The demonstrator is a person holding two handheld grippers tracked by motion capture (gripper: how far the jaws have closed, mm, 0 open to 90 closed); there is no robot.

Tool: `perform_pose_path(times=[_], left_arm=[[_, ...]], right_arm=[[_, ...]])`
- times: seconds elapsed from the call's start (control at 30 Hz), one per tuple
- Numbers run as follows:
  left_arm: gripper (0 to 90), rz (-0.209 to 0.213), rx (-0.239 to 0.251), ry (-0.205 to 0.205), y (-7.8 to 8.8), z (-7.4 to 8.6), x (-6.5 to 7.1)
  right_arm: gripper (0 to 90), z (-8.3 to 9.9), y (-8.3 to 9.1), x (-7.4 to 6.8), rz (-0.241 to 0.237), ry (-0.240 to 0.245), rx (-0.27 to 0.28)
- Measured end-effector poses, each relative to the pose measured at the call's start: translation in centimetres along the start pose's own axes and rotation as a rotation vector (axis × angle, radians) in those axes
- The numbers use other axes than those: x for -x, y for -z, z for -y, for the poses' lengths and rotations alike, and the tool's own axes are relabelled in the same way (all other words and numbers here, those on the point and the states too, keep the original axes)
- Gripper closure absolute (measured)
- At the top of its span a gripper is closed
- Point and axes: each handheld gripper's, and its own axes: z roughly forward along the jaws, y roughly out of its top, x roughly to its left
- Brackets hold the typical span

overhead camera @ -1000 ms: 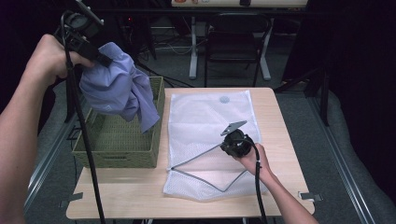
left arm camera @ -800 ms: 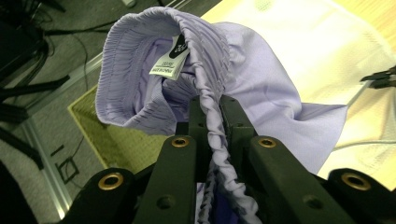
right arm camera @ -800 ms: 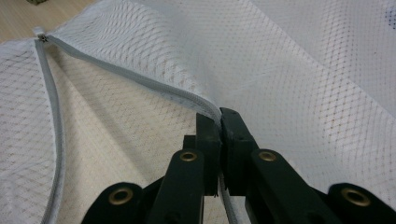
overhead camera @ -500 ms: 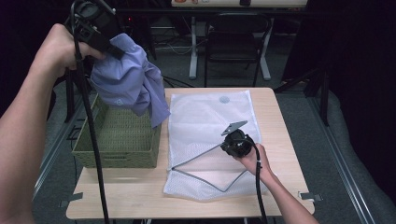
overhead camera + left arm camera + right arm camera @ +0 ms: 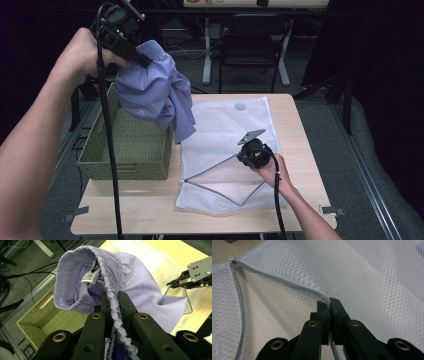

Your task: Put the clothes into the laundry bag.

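Left gripper jaws clamped on lavender garment above basket; right gripper jaws pinching mesh bag zipper edge.

Our left tool pinches the lilac garment's gathered waistband, above the wicker basket at the desk's edge.

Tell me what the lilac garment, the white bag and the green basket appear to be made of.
Lilac garment: smooth, slightly shiny knit fabric, probably synthetic; the gathered elastic waistband and soft drape suggest it. White bag: fine see-through mesh netting, likely polyester, with a grey zipper edge. Green basket: matte woven fibre or fabric, by its coarse weave; the exact material is unclear.
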Motion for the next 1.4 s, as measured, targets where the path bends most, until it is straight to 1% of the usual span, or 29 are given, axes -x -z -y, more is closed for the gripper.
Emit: perform_pose_path(times=[0.13, 0.3, 0.37, 0.43, 0.47, 0.5, 0.63, 0.7, 0.73, 0.77, 0.83, 0.87, 0.9, 0.97, 1.0, 1.03, 1.07, 1.1, 1.13, 1.17, 1.2, 1.23, 1.3, 1.33, 1.4], left_arm=[[85.0, 0.024, -0.005, -0.017, -0.7, -0.1, 0.4], [85.0, 0.049, -0.022, -0.048, -1.5, -0.3, 0.9], [85.0, 0.054, -0.022, -0.049, -1.6, -0.3, 1.0], [85.0, 0.063, -0.022, -0.055, -1.8, -0.4, 1.2], [85.0, 0.072, -0.022, -0.061, -1.9, -0.5, 1.5], [85.0, 0.072, -0.022, -0.061, -1.9, -0.5, 1.5], [85.0, 0.086, -0.026, -0.085, -2.2, -0.7, 2.3], [85.0, 0.088, -0.027, -0.090, -2.2, -0.7, 2.5], [85.0, 0.101, -0.027, -0.101, -2.4, -0.6, 3.1], [85.0, 0.101, -0.027, -0.101, -2.4, -0.6, 3.1], [85.0, 0.107, -0.032, -0.114, -2.5, -0.5, 3.2], [85.0, 0.111, -0.034, -0.113, -2.6, -0.5, 3.5], [85.0, 0.113, -0.038, -0.124, -2.6, -0.5, 3.5], [85.0, 0.121, -0.034, -0.127, -2.7, -0.4, 3.8], [85.0, 0.127, -0.034, -0.128, -2.7, -0.3, 3.9], [85.0, 0.135, -0.036, -0.143, -2.8, -0.3, 4.0], [85.0, 0.138, -0.035, -0.142, -2.8, -0.2, 4.1], [85.0, 0.141, -0.038, -0.143, -2.9, -0.2, 4.3], [85.0, 0.146, -0.038, -0.150, -3.0, -0.2, 4.4], [85.0, 0.150, -0.040, -0.146, -3.2, -0.1, 4.6], [85.0, 0.151, -0.040, -0.154, -3.3, -0.1, 4.7], [85.0, 0.161, -0.040, -0.151, -3.5, 0.0, 4.8], [85.0, 0.167, -0.045, -0.164, -3.7, 0.0, 5.0], [85.0, 0.167, -0.045, -0.164, -3.7, 0.0, 5.0], [85.0, 0.178, -0.050, -0.174, -4.0, 0.1, 5.3]], right_arm=[[87.3, 0.0, 0.0, -0.1, -0.003, 0.005, 0.001], [87.4, 0.0, -0.1, 0.0, -0.005, -0.001, -0.003], [87.5, 0.0, -0.1, 0.0, -0.005, -0.003, -0.003], [87.5, 0.0, -0.1, -0.1, -0.004, -0.001, -0.006], [87.5, 0.0, -0.1, 0.0, -0.002, 0.010, -0.002], [87.5, 0.1, 0.0, 0.0, -0.002, 0.010, -0.001], [87.6, 0.1, 0.0, 0.0, -0.002, 0.007, 0.004], [87.6, 0.1, 0.0, 0.0, -0.002, 0.007, 0.003], [87.7, 0.1, 0.0, 0.0, -0.002, 0.008, 0.003], [87.7, 0.1, 0.0, 0.0, -0.002, 0.008, 0.003], [87.7, 0.1, 0.1, 0.0, -0.001, 0.008, 0.003], [87.7, 0.1, 0.1, 0.0, -0.001, 0.004, 0.002], [87.6, 0.1, 0.1, 0.0, -0.004, -0.001, 0.003], [87.7, 0.1, 0.1, 0.0, -0.007, -0.009, -0.003], [87.7, 0.1, 0.0, 0.0, -0.003, 0.000, 0.005], [87.7, 0.1, 0.0, 0.1, -0.003, 0.000, 0.005], [87.7, 0.1, 0.0, 0.0, -0.003, -0.007, 0.000], [87.8, 0.1, 0.0, 0.1, 0.000, -0.001, 0.005], [87.8, 0.1, 0.0, 0.0, -0.001, -0.006, 0.003], [87.8, 0.1, 0.0, 0.0, 0.000, -0.005, 0.004], [87.8, 0.1, 0.0, 0.0, 0.002, 0.002, 0.008], [87.8, 0.1, 0.0, 0.0, 0.003, 0.003, 0.008], [87.8, 0.1, 0.0, 0.1, 0.001, 0.001, 0.008], [87.8, 0.1, -0.1, 0.1, 0.001, 0.001, 0.006], [87.9, 0.1, -0.1, 0.1, 0.001, -0.003, 0.005]])
